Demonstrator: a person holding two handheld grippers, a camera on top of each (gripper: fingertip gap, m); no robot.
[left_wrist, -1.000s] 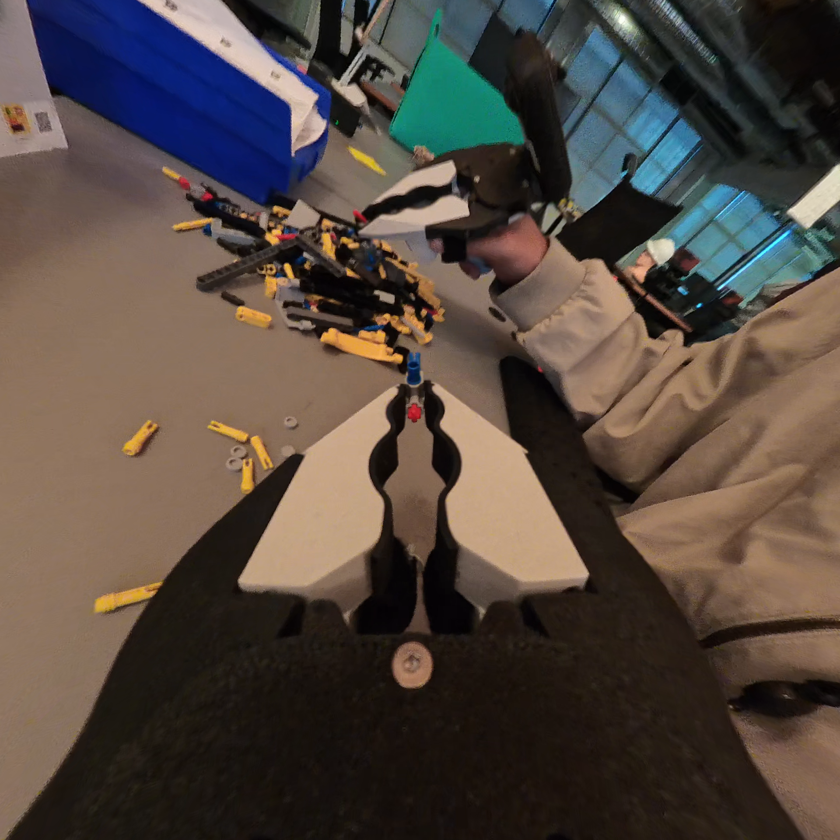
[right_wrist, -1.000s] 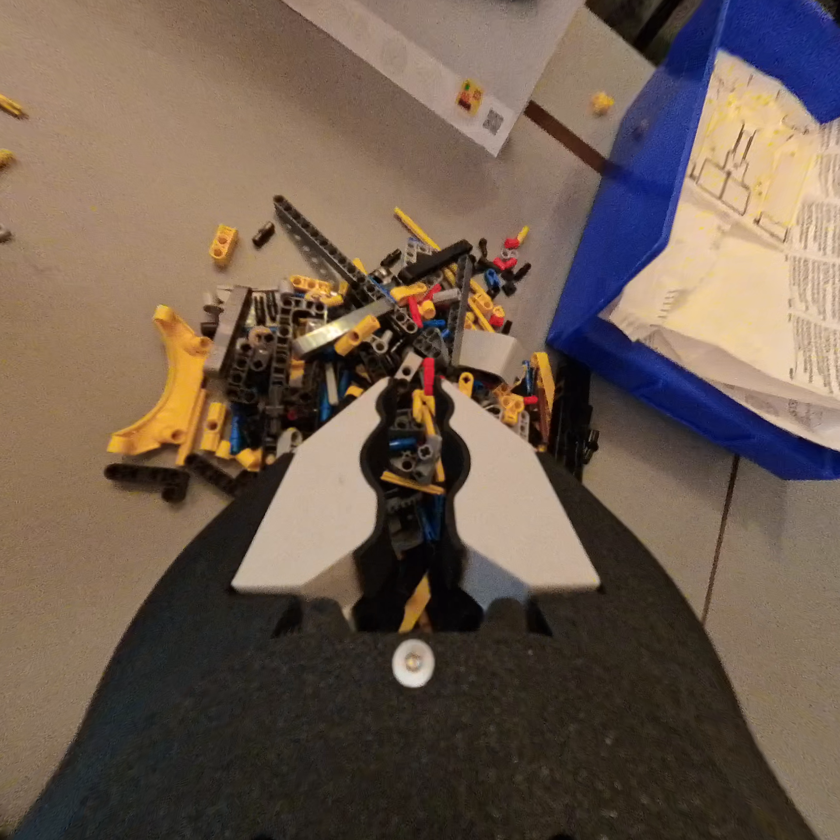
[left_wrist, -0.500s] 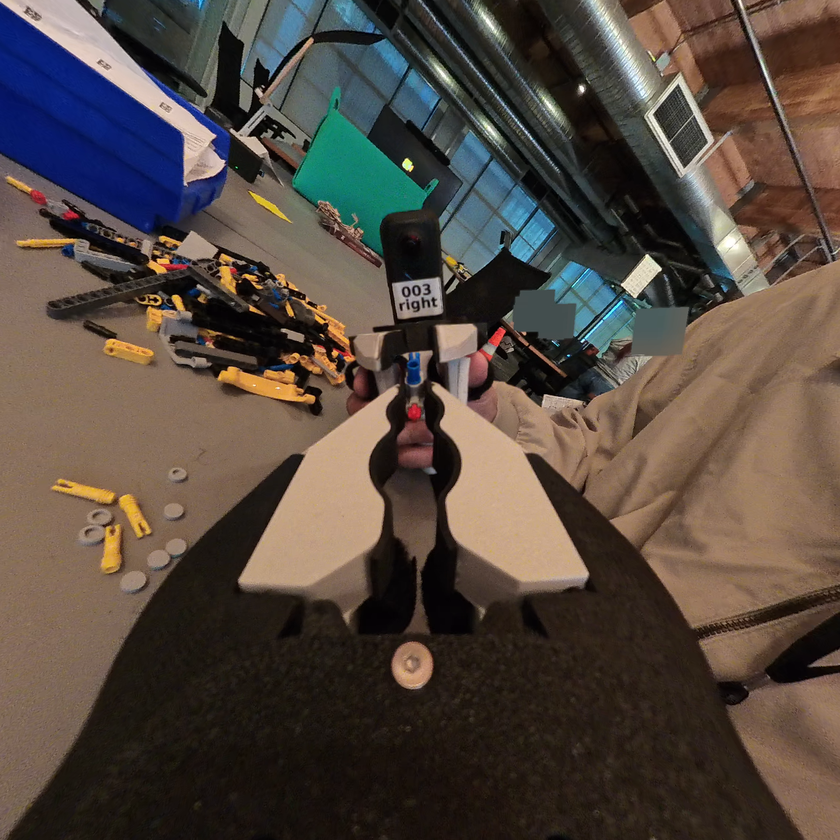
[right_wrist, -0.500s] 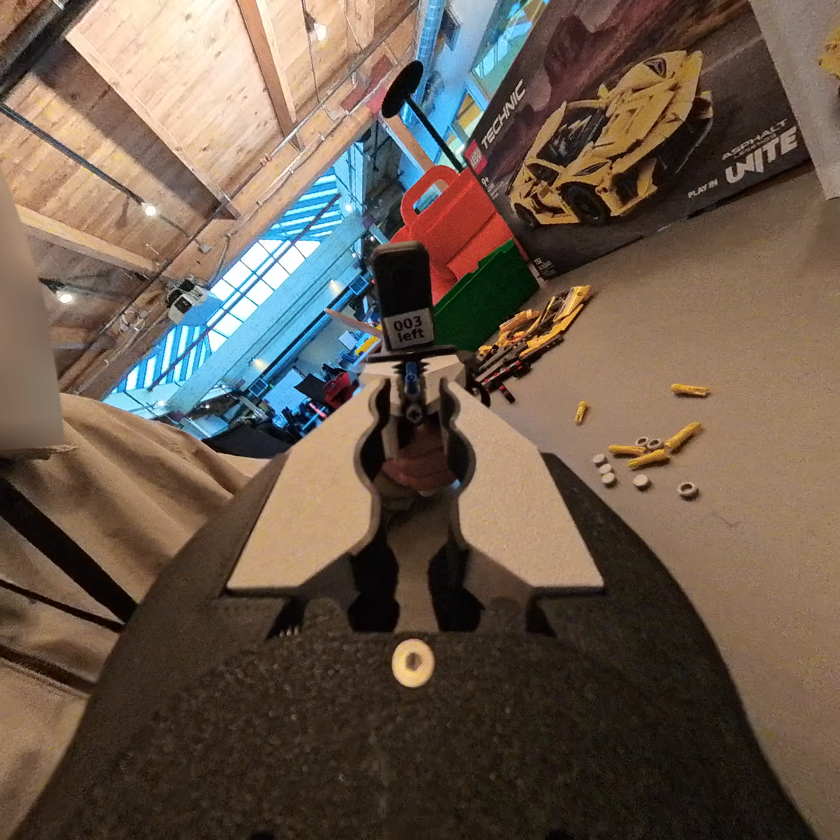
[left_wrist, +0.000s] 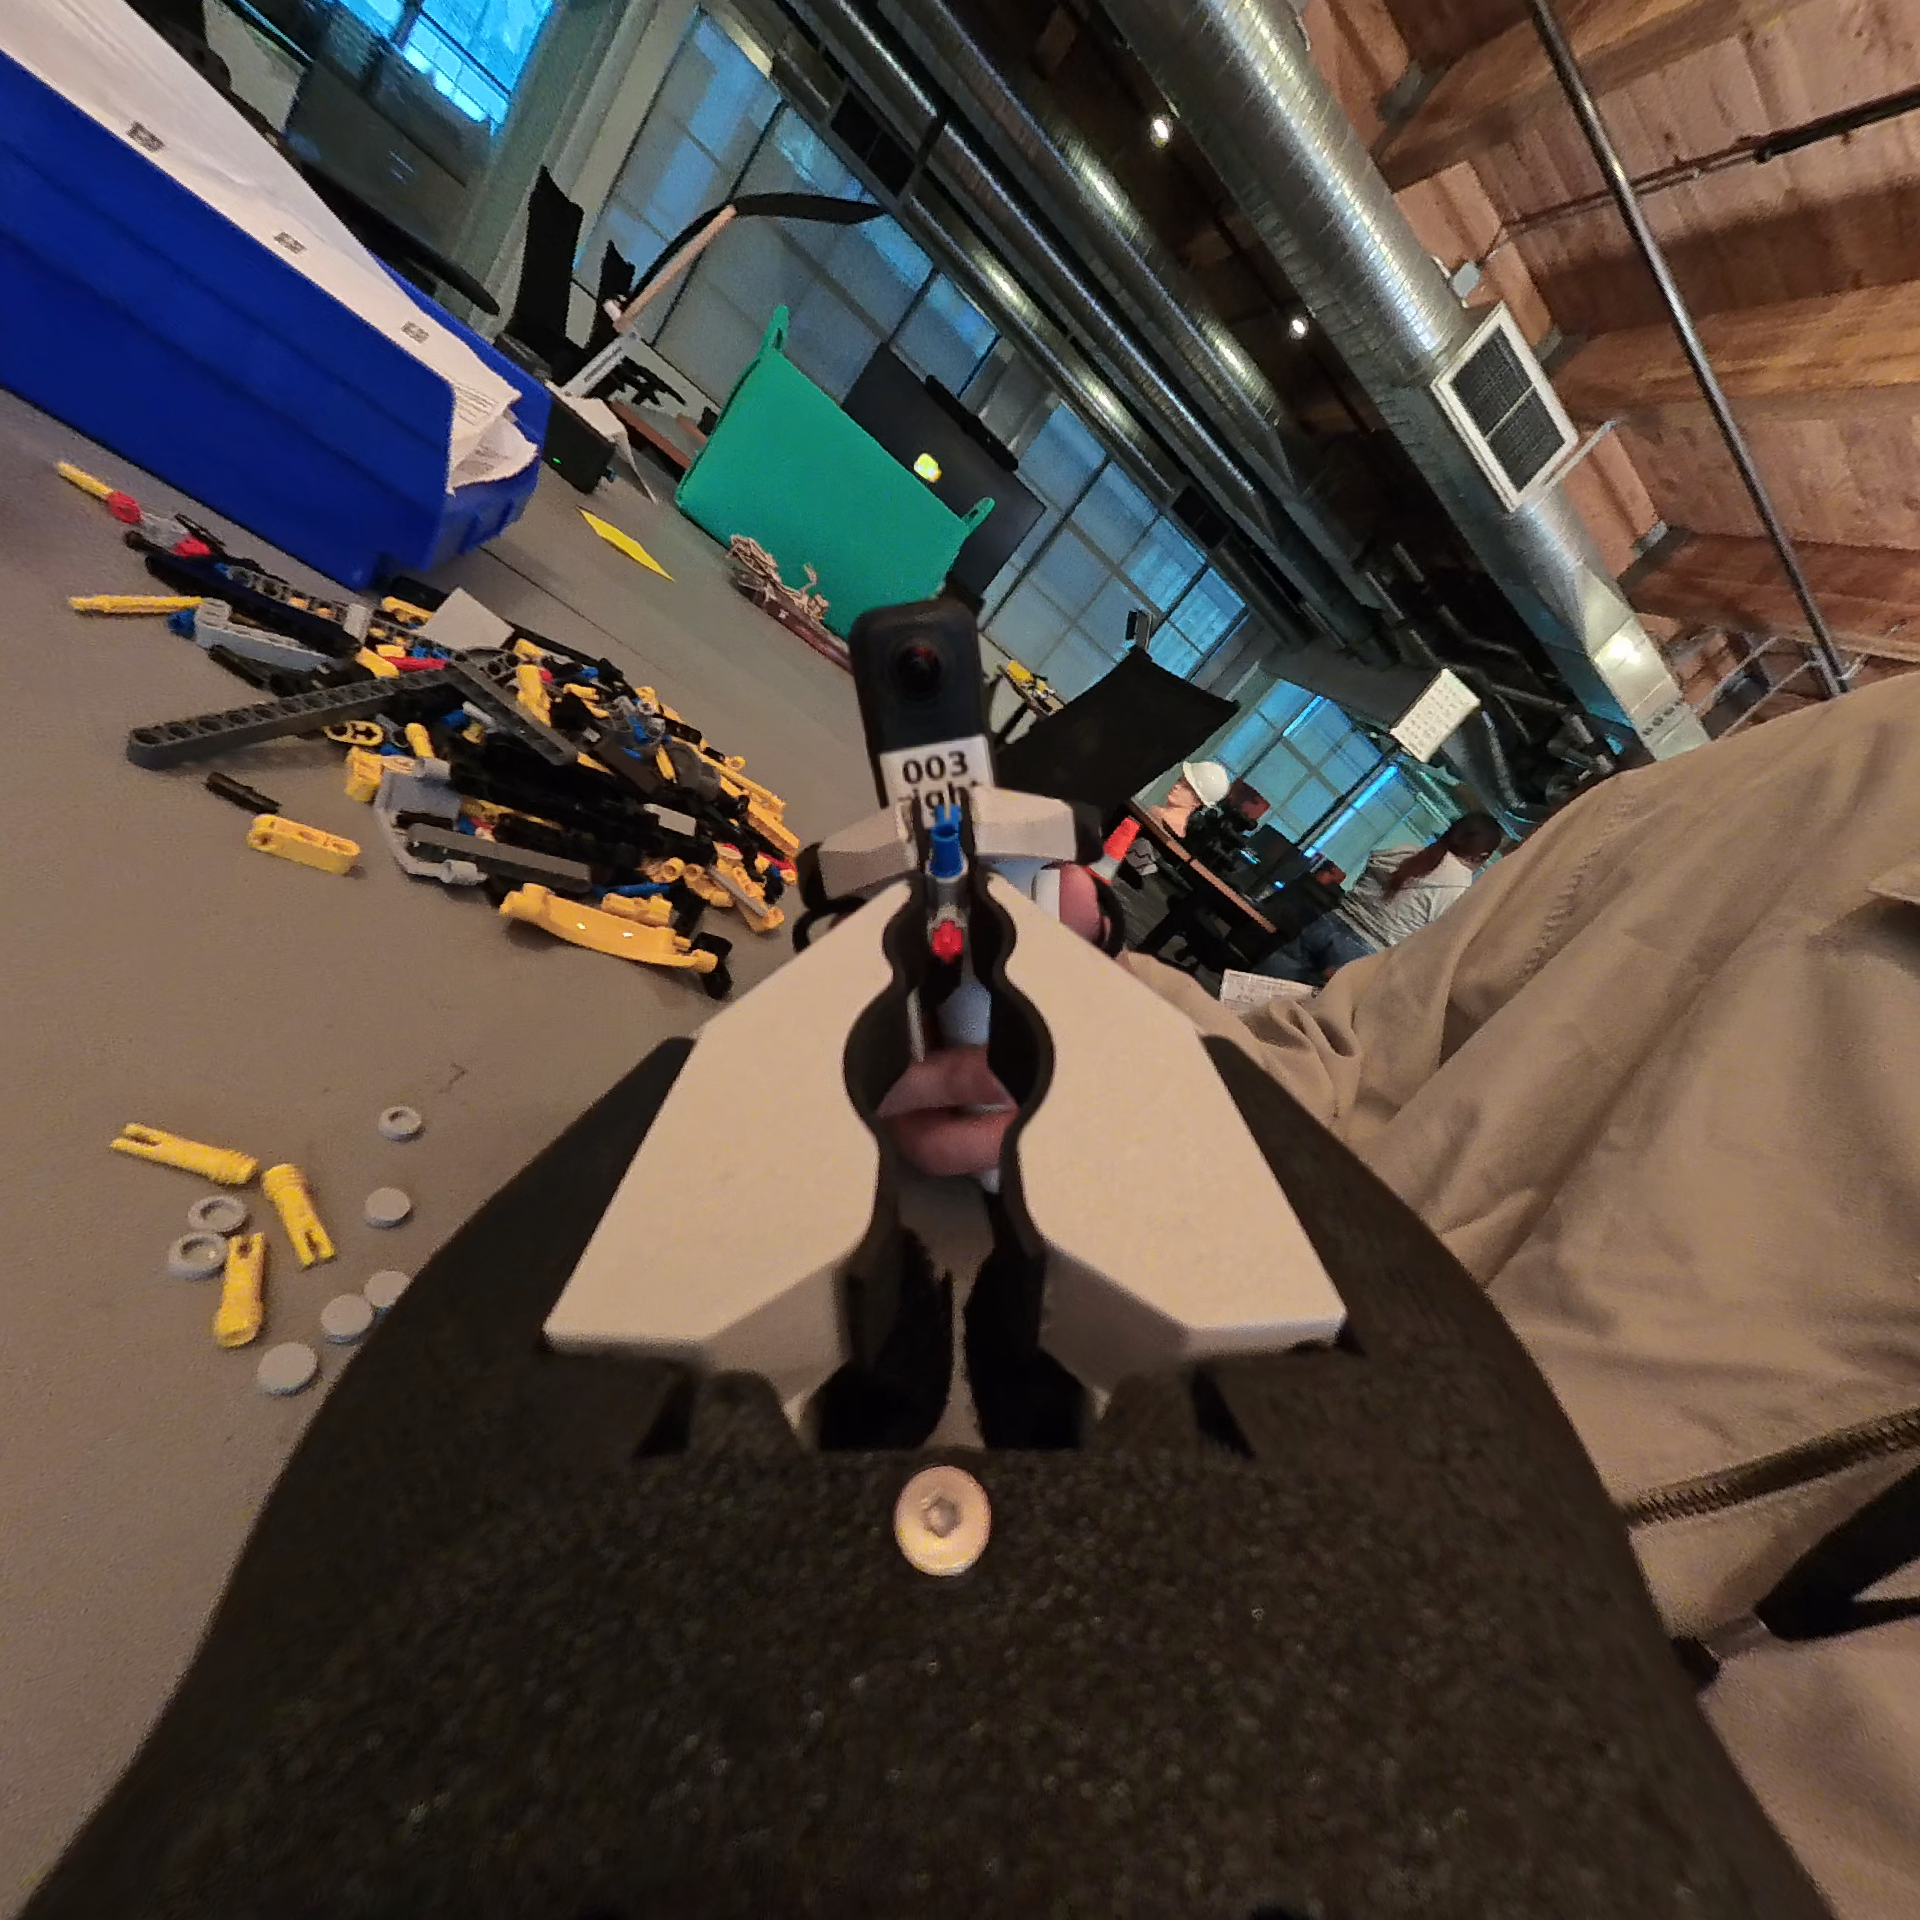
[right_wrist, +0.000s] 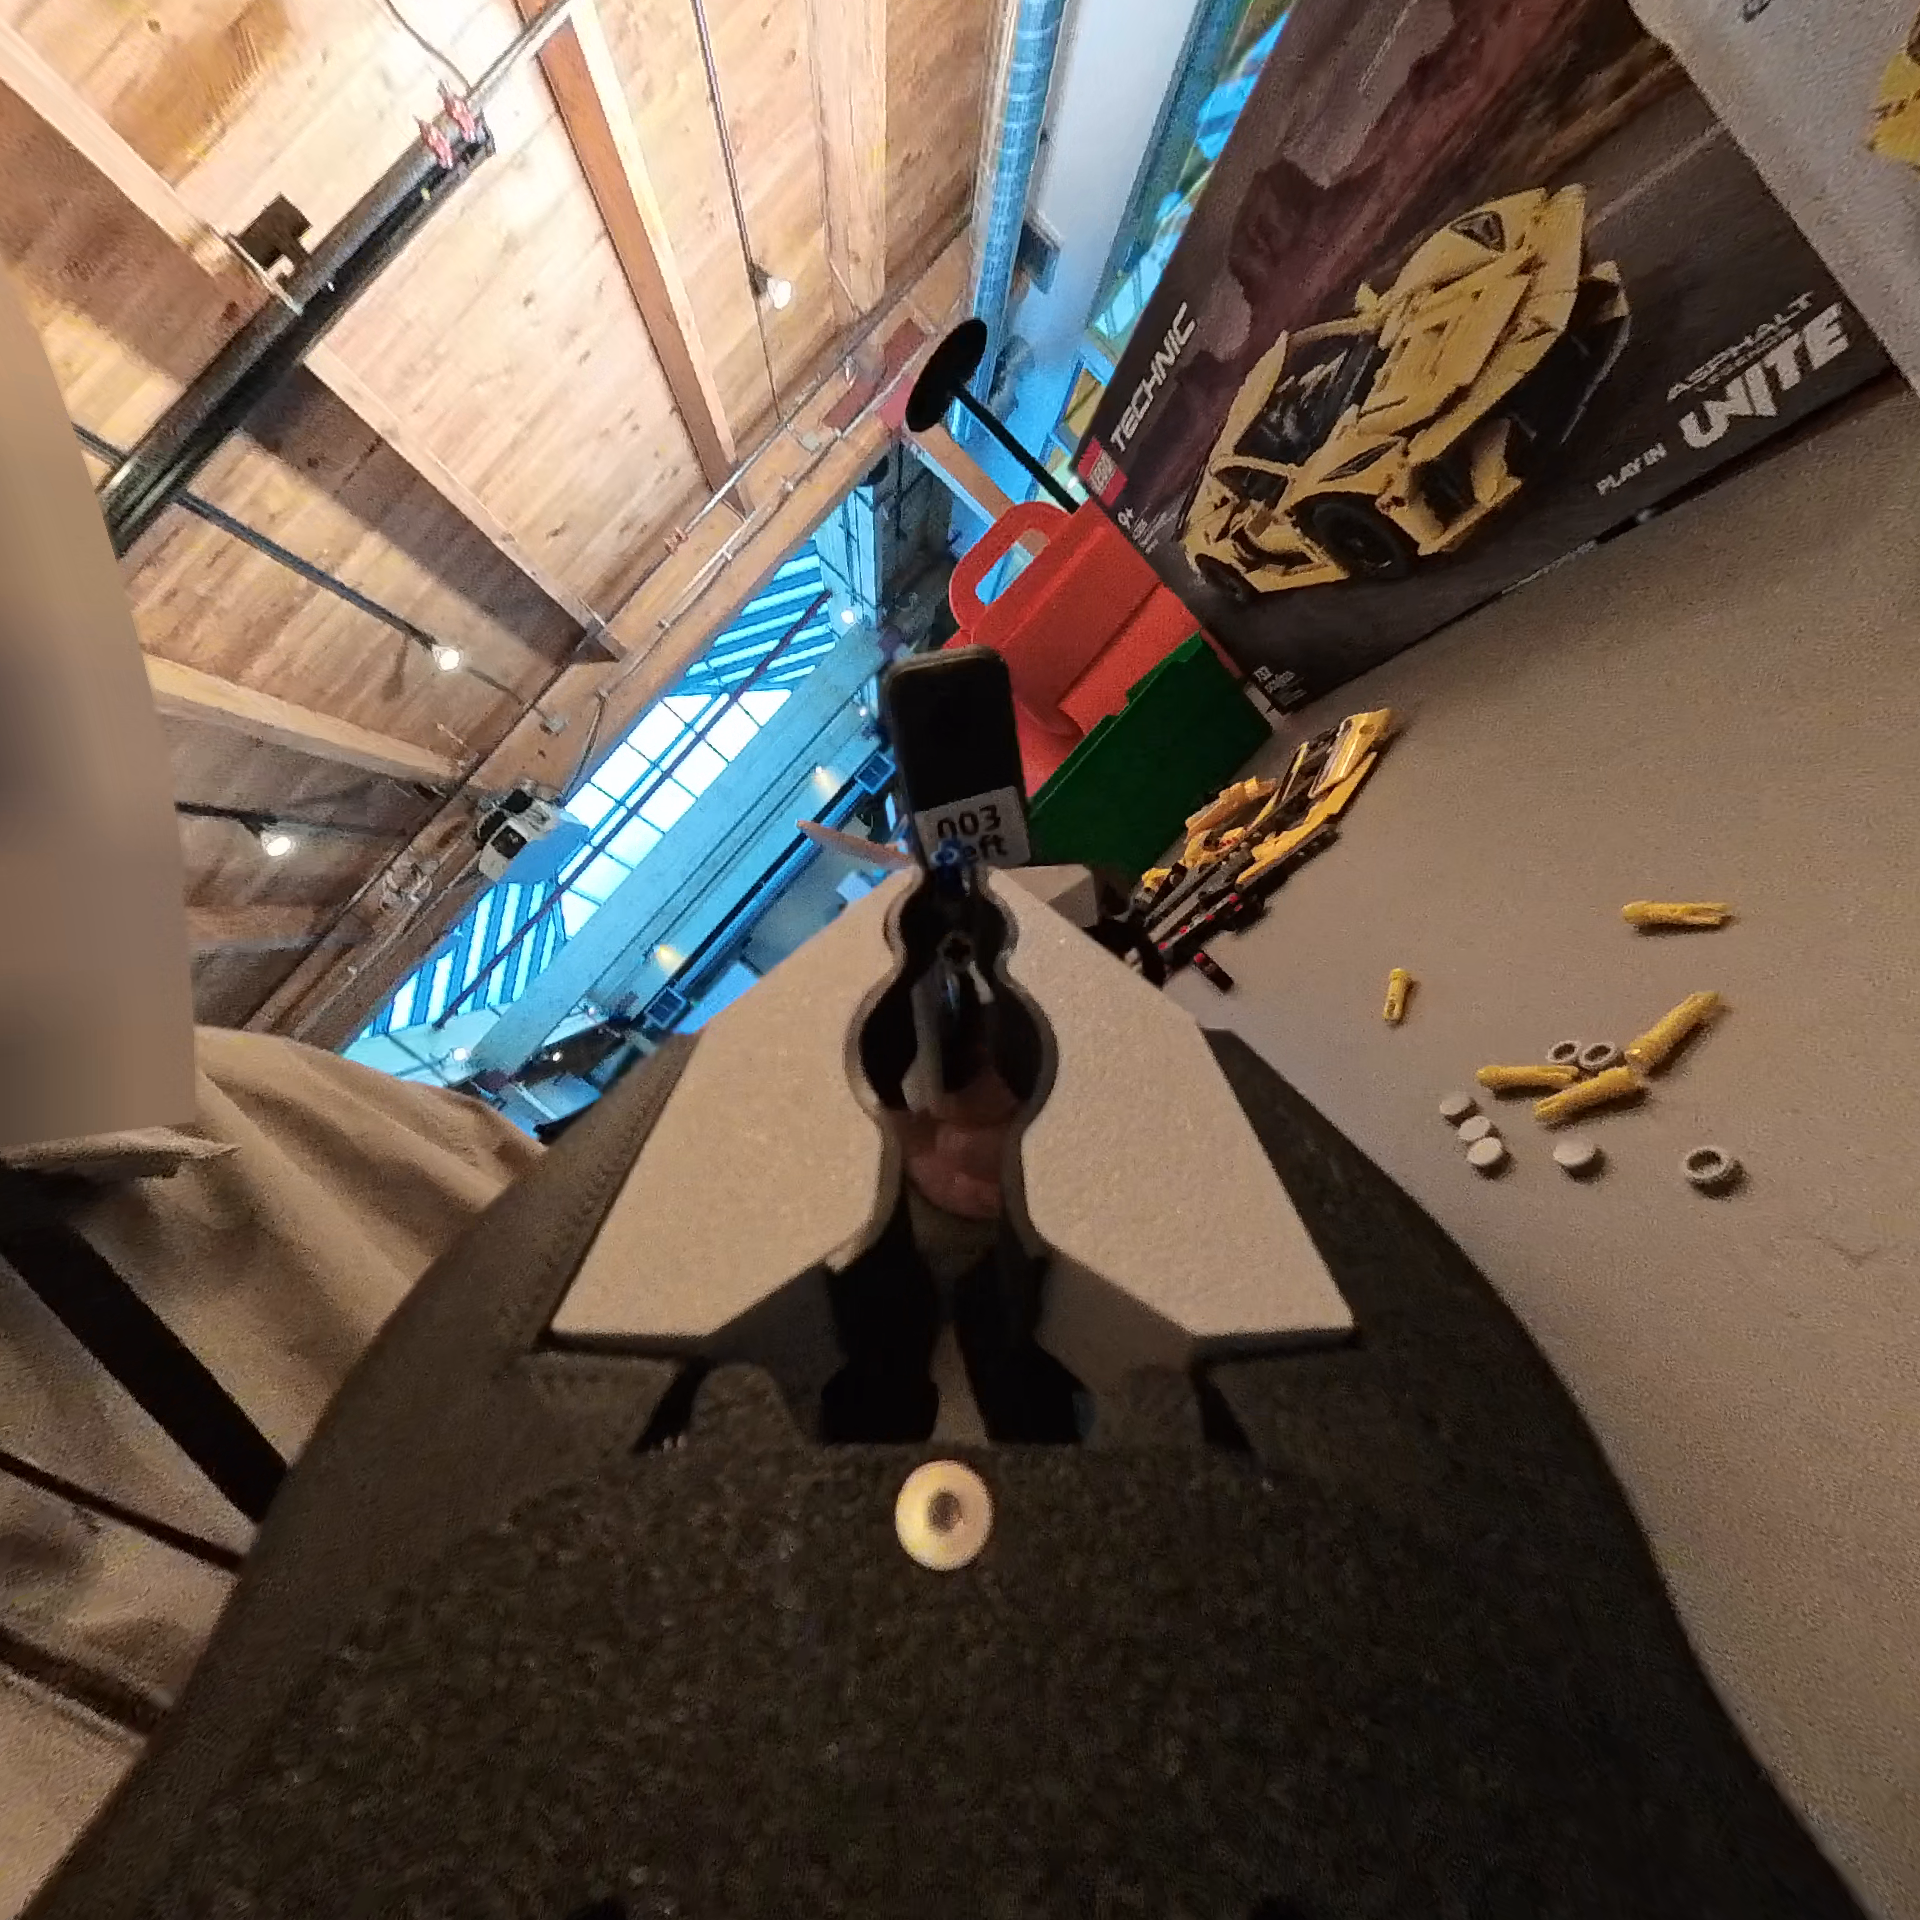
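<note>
- The left gripper sits at frame centre in the left wrist view, its jaws closed on a small brick piece with a blue pin at the top, a grey body and a red dot.
- Facing it tip to tip is the right gripper; in the right wrist view its jaws are nearly closed around the same small piece, but I cannot tell whether they grip it.
- A hand shows through the gap behind the left jaws.
- Left of centre in the left wrist view, a heap of black and yellow bricks lies on the grey bench, with a blue bin in the upper left.
- Loose yellow pins and grey discs lie at lower left.
- A beige jacket sleeve fills the right side.
- In the right wrist view, a boxed car set stands upper right, with a partly built yellow model below it.
</note>
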